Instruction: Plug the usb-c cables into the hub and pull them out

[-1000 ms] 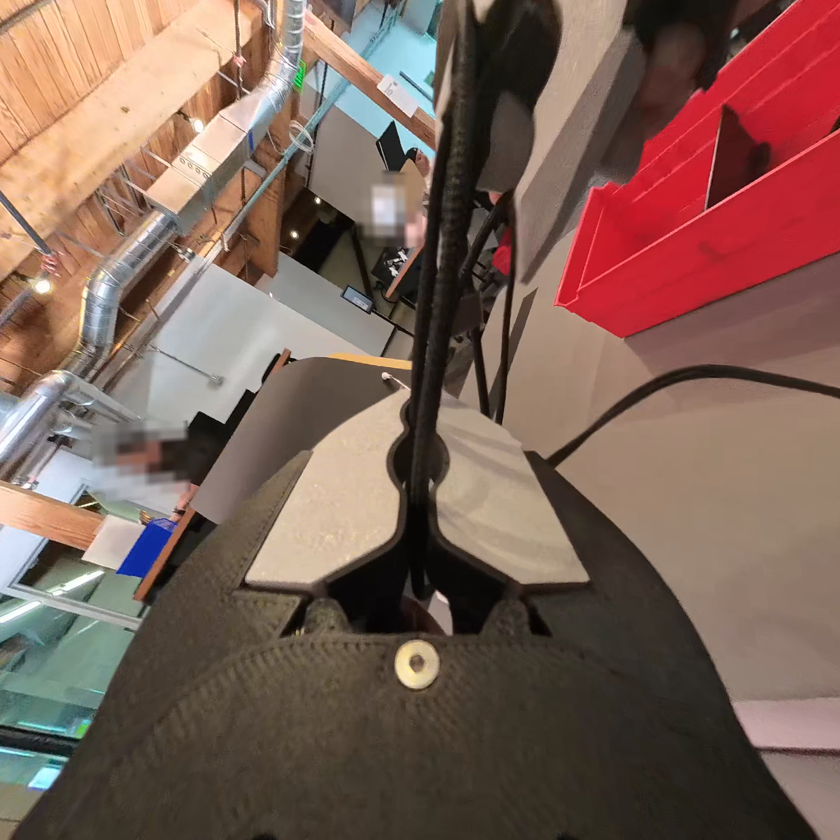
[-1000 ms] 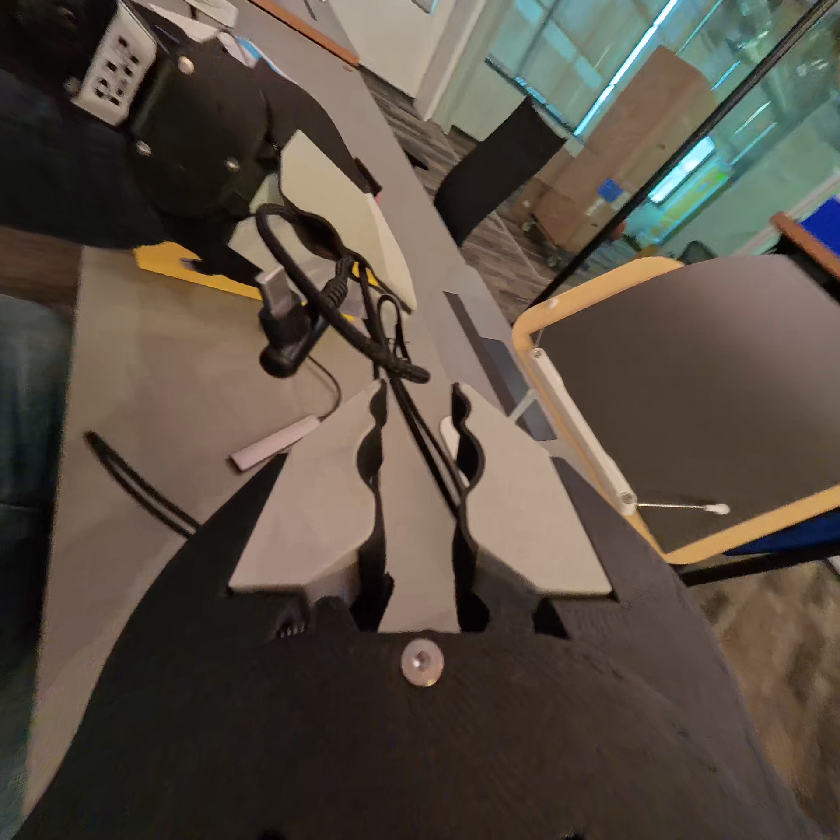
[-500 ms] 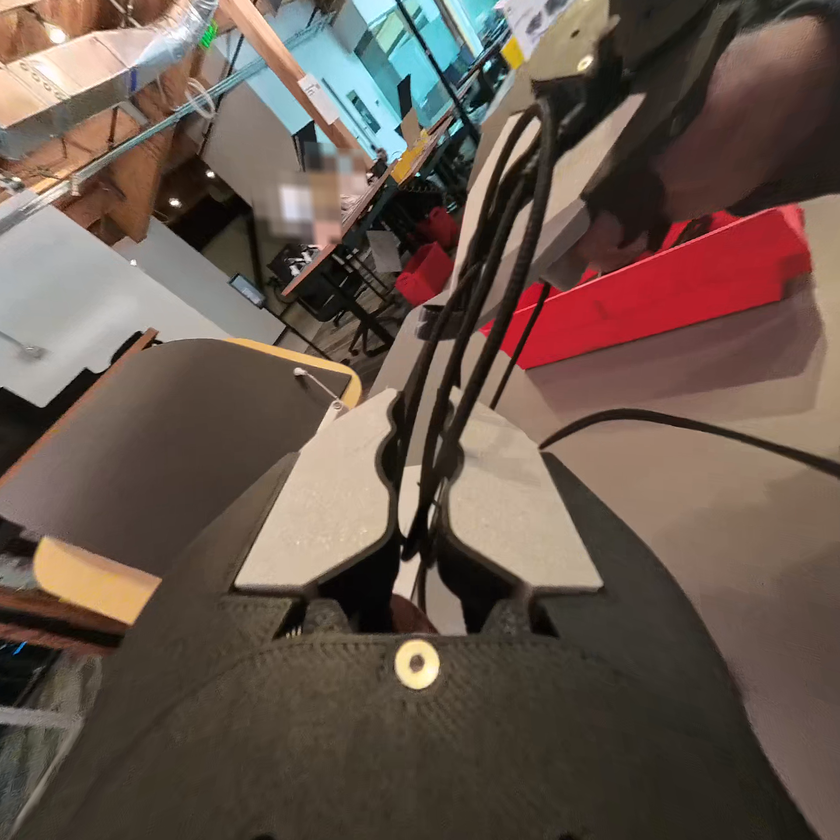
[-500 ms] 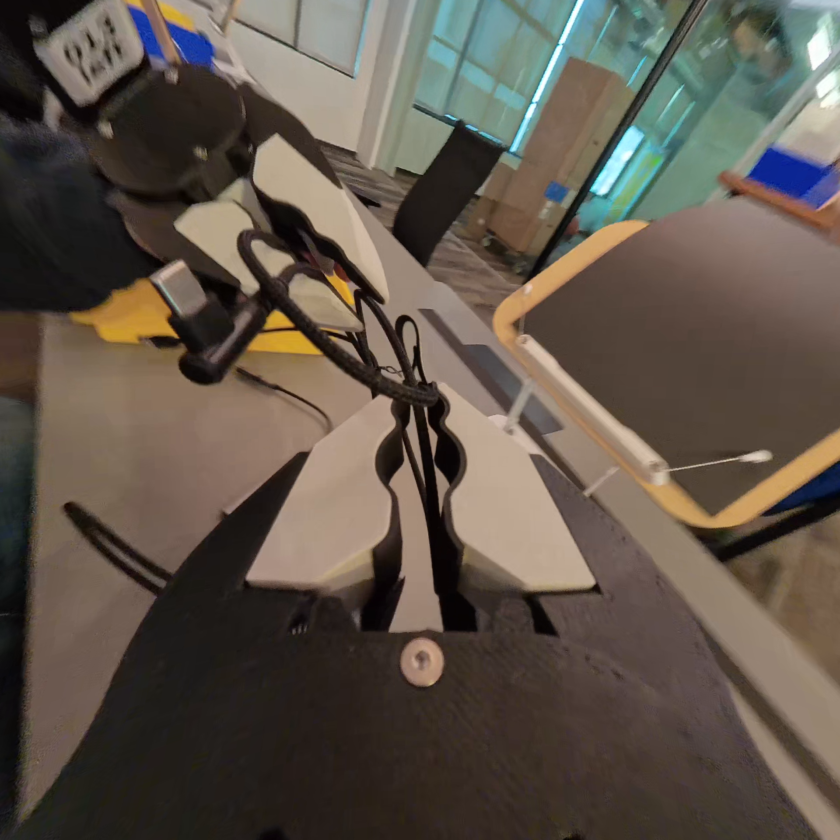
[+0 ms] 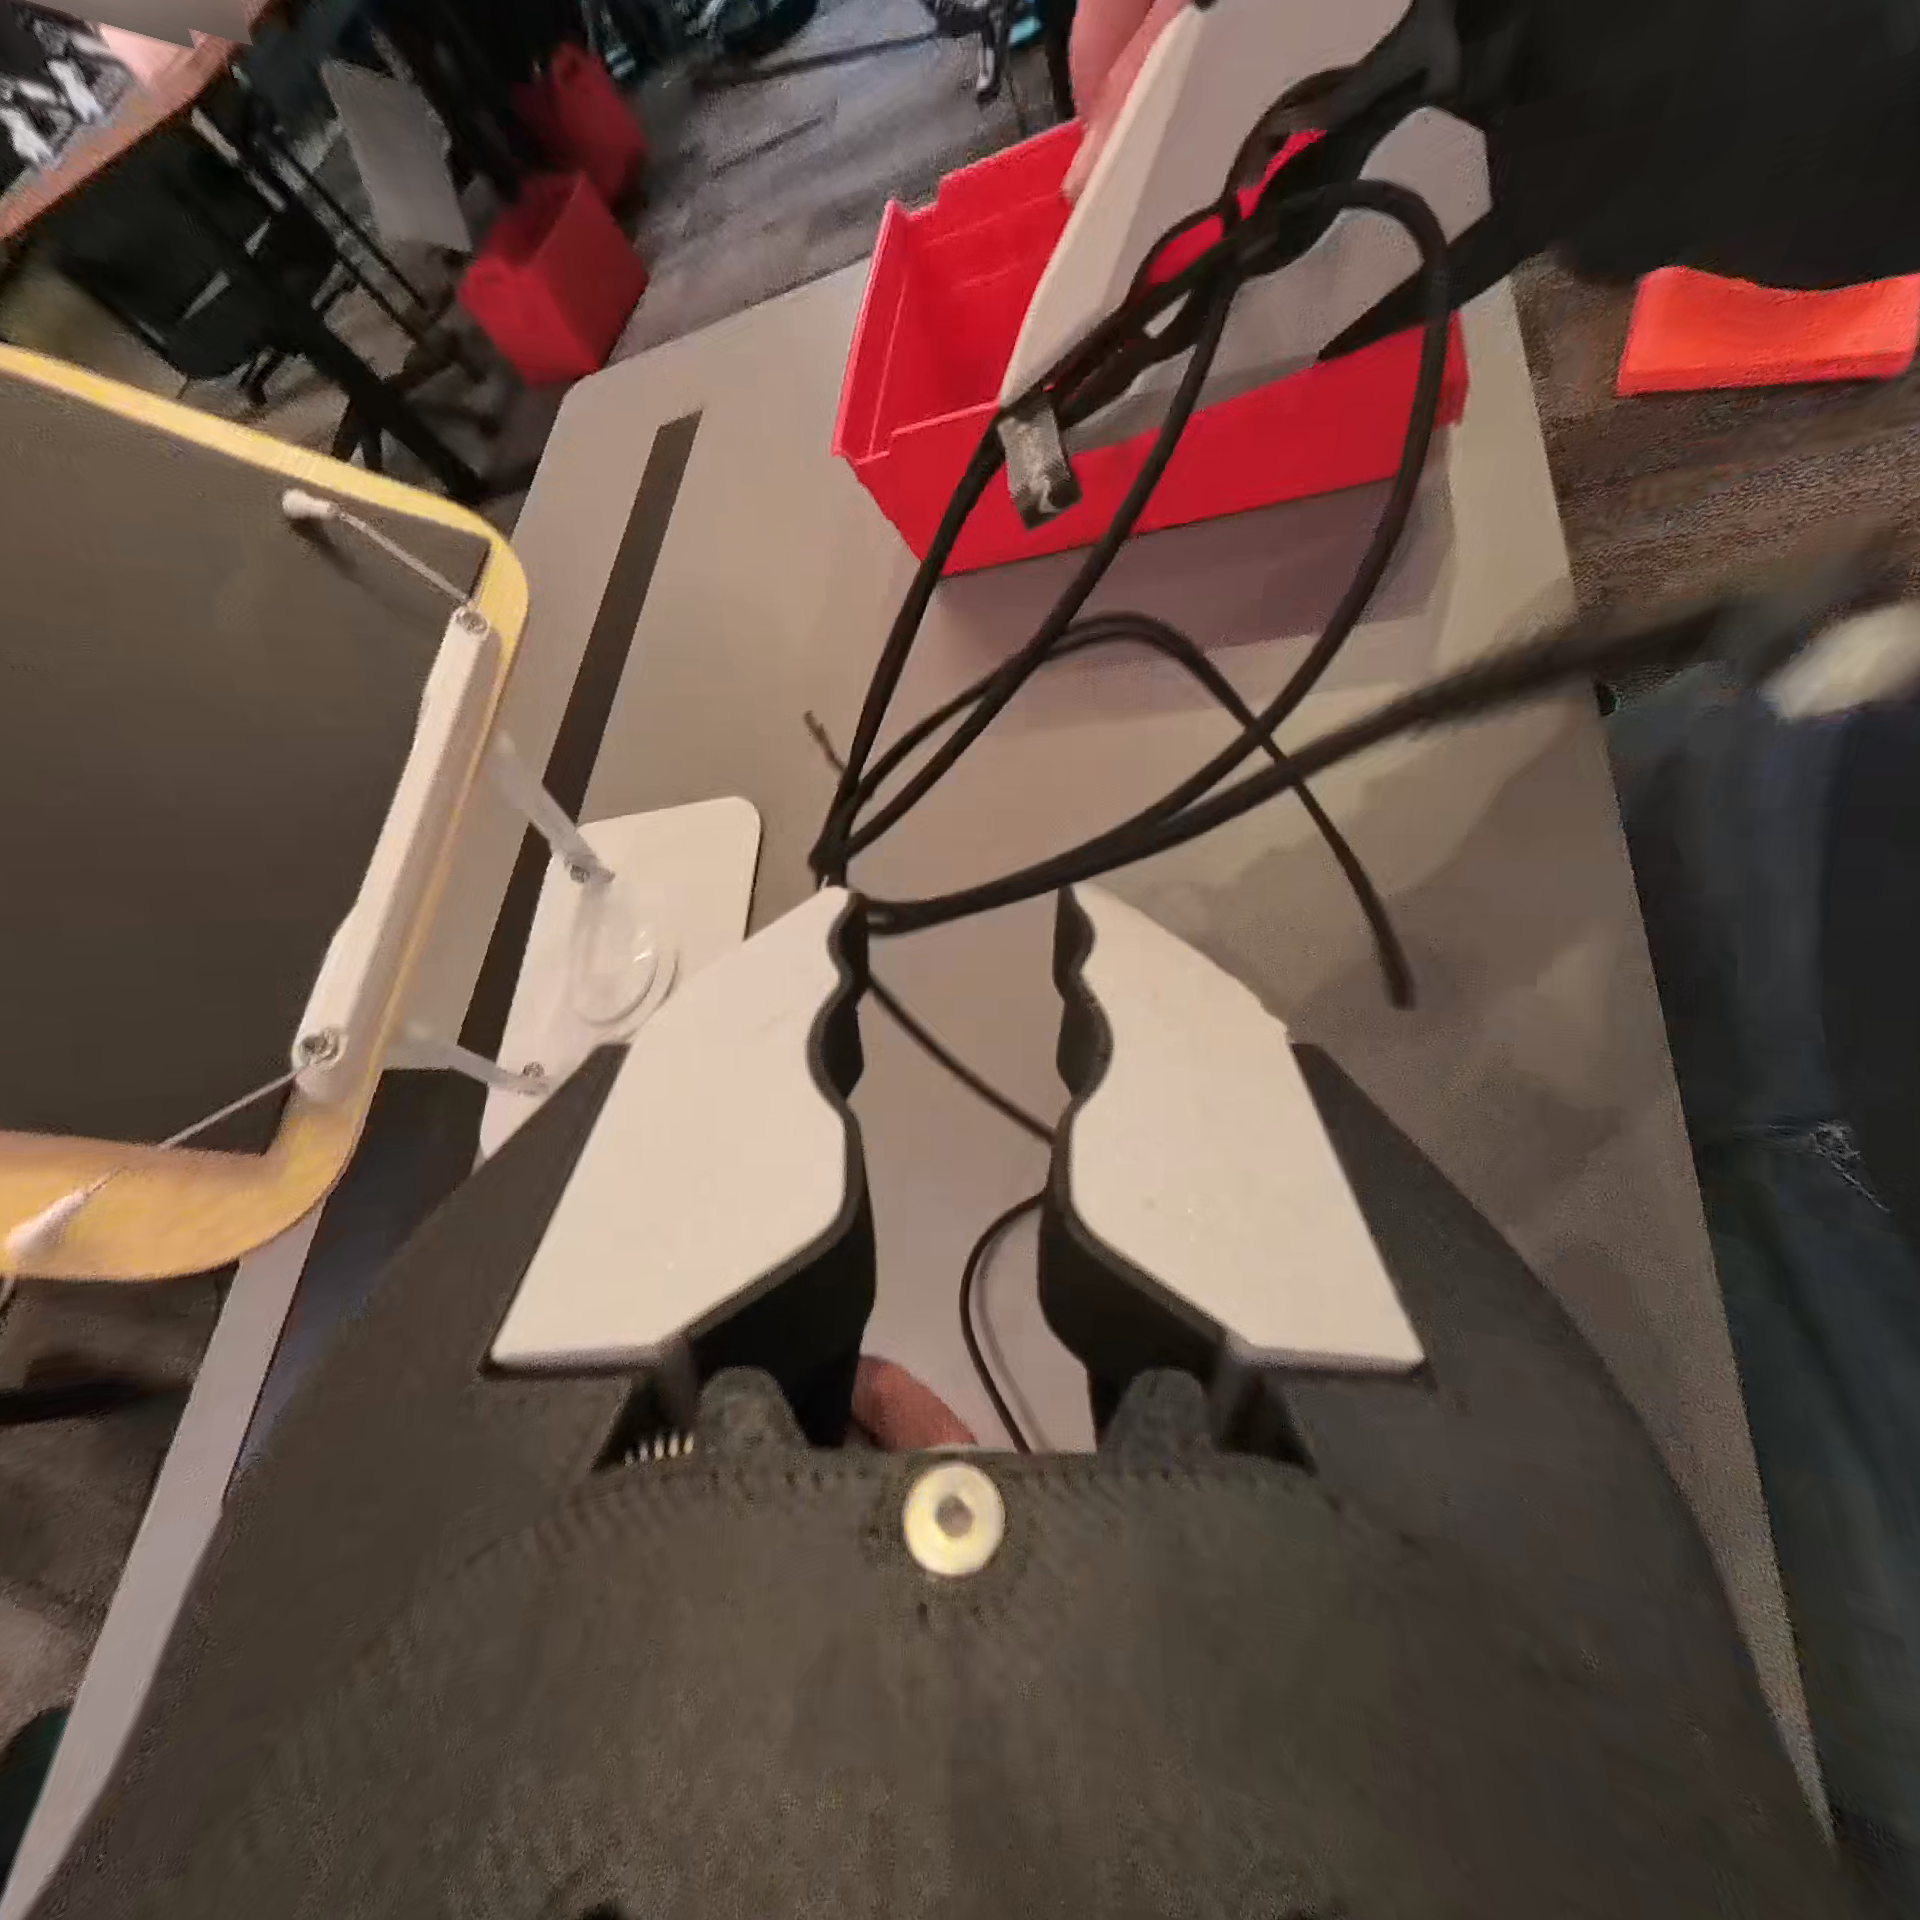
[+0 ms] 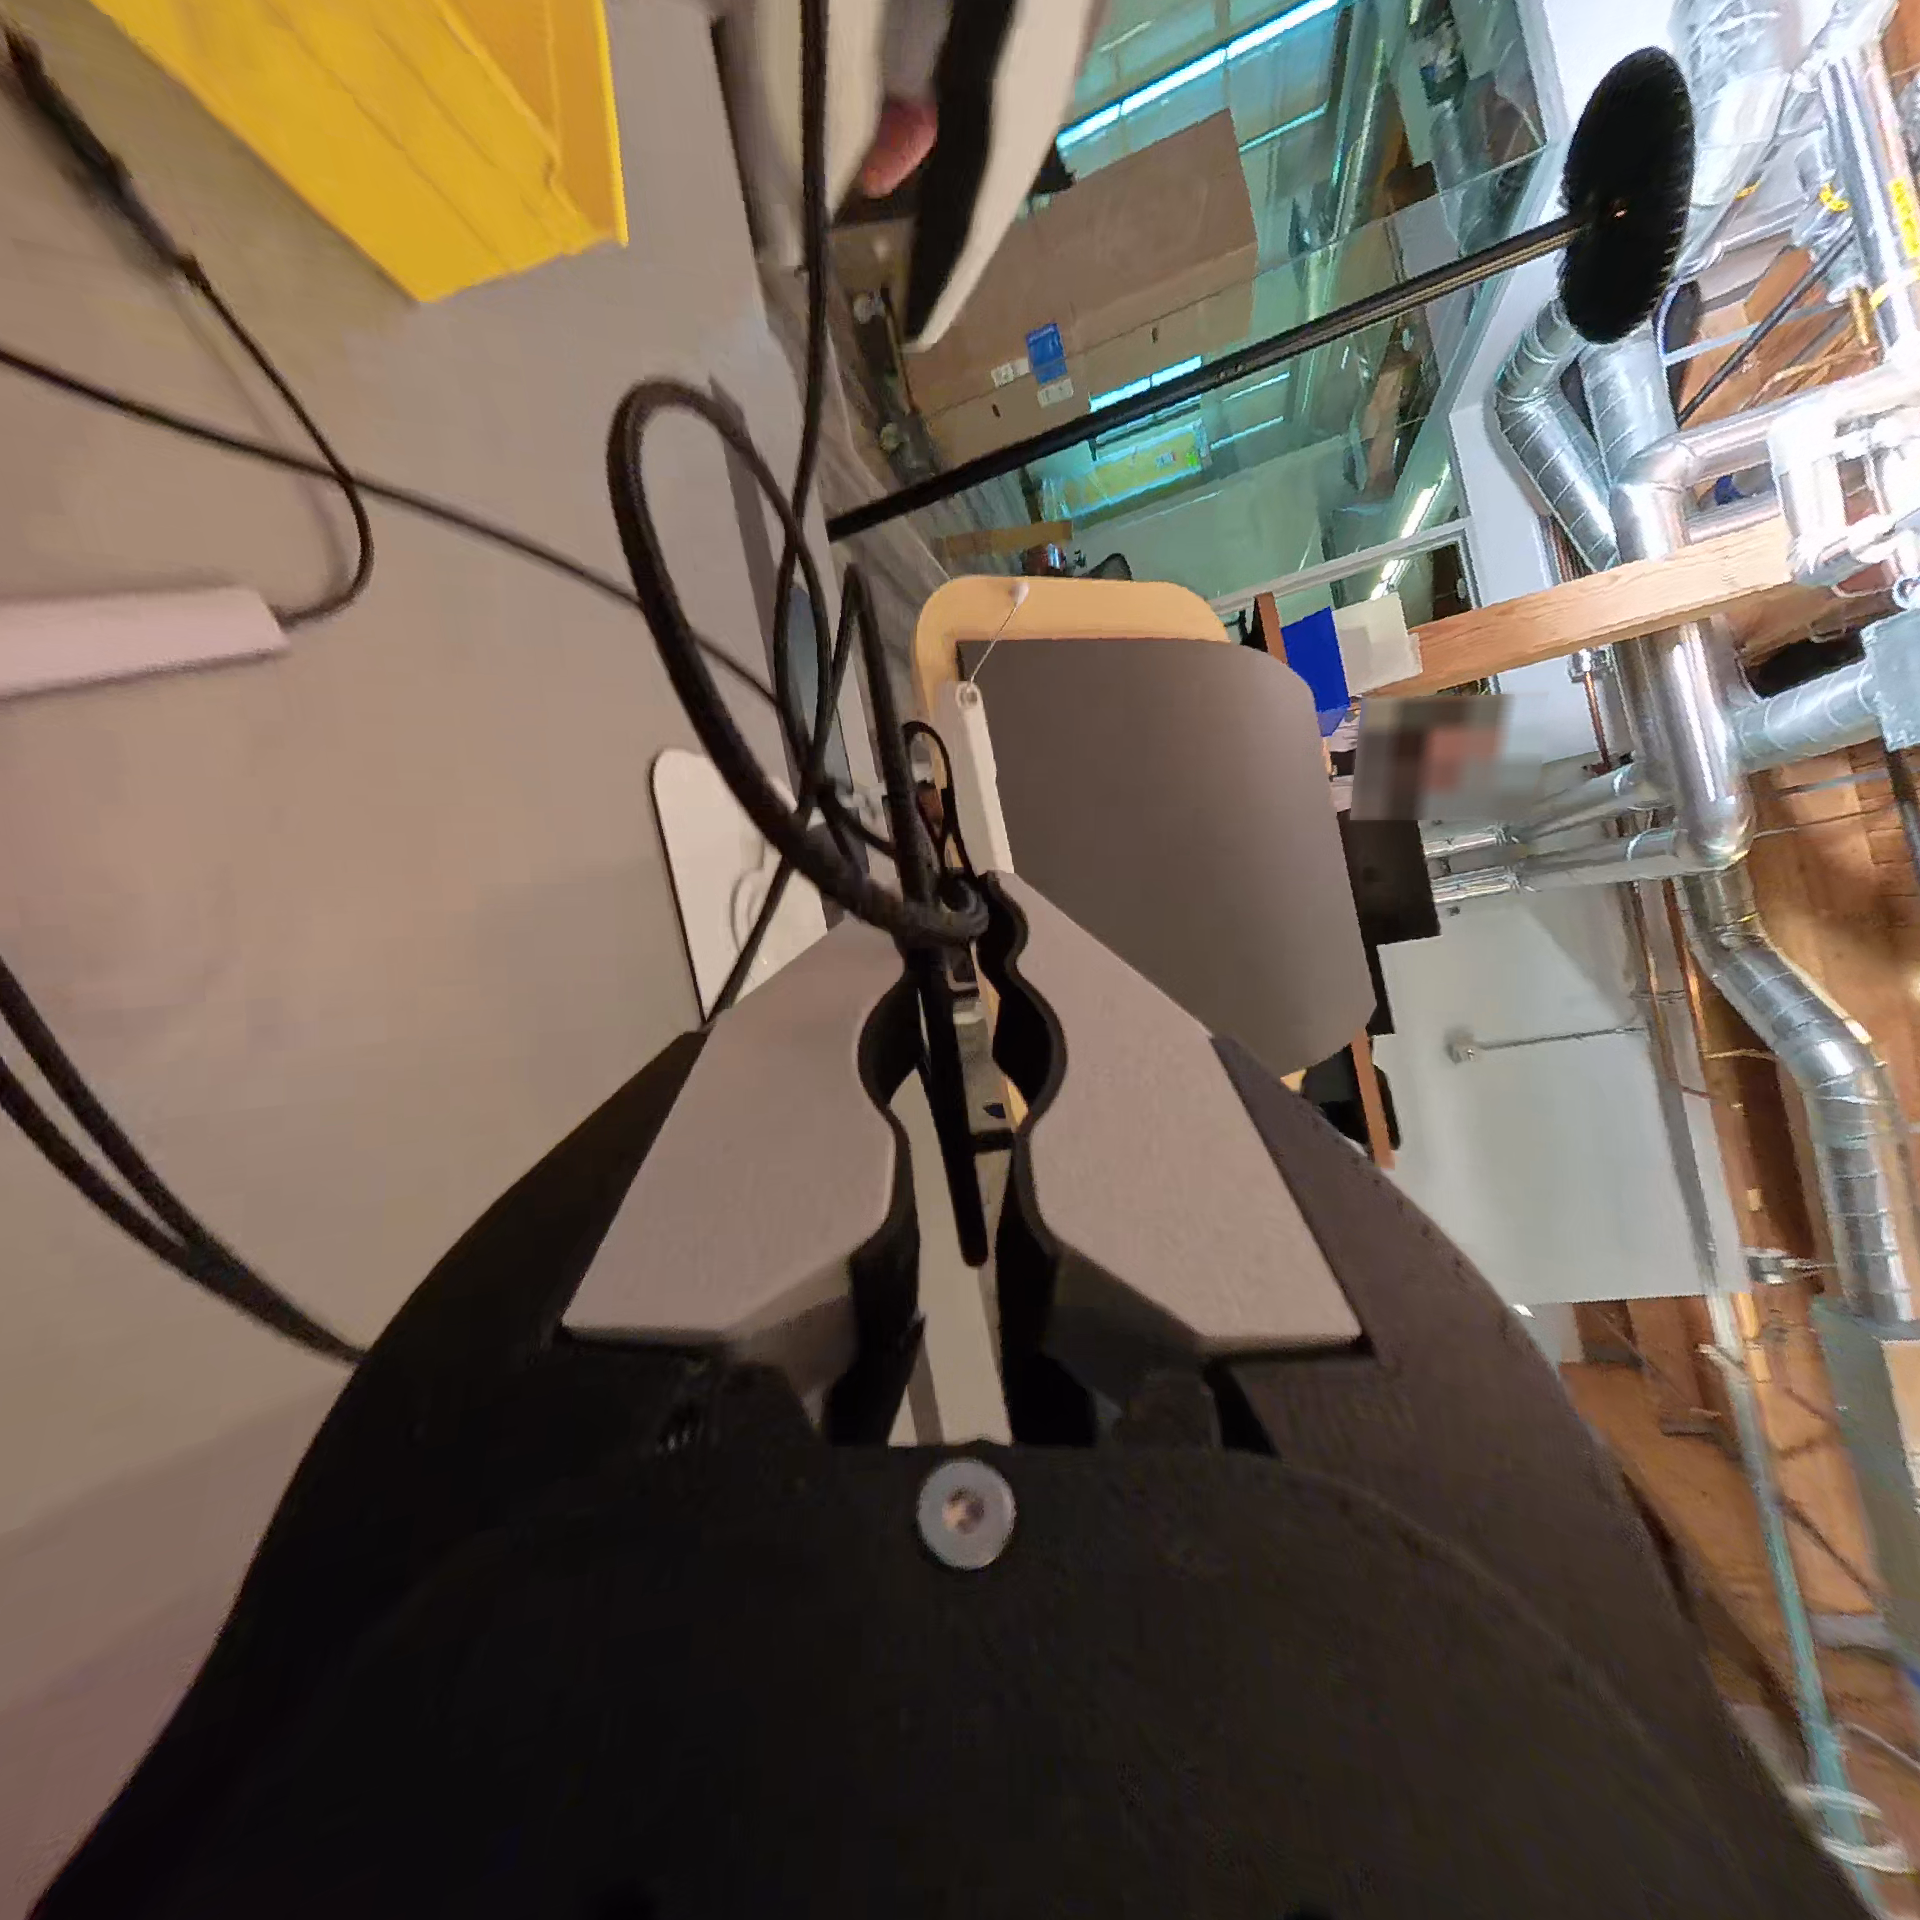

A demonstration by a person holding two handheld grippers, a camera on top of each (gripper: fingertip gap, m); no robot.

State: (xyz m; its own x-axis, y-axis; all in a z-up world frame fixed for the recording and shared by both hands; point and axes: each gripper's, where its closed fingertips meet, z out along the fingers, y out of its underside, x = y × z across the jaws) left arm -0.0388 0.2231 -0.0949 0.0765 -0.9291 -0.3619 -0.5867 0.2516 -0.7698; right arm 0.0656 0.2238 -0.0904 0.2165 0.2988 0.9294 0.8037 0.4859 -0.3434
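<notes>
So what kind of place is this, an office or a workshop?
Probably an open workshop-style office: bare metal ducts on a timber ceiling, glass partitions, and a grey worktable with a red parts bin.

Open-plan workshop office, exposed ducts [image 6: 1704, 644], glass partitions [image 6: 1278, 343], desks [image 5: 104, 135]

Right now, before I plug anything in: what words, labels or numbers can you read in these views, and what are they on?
No text is legible in either view.
Small dark tag hanging in front of the red bin: pale marks, blurred.
Black-and-white print, left wrist view, top left: blurred.
Blue stickers on the cardboard boxes: too small.
Yellow label, right wrist view, top right edge: too small.
</notes>
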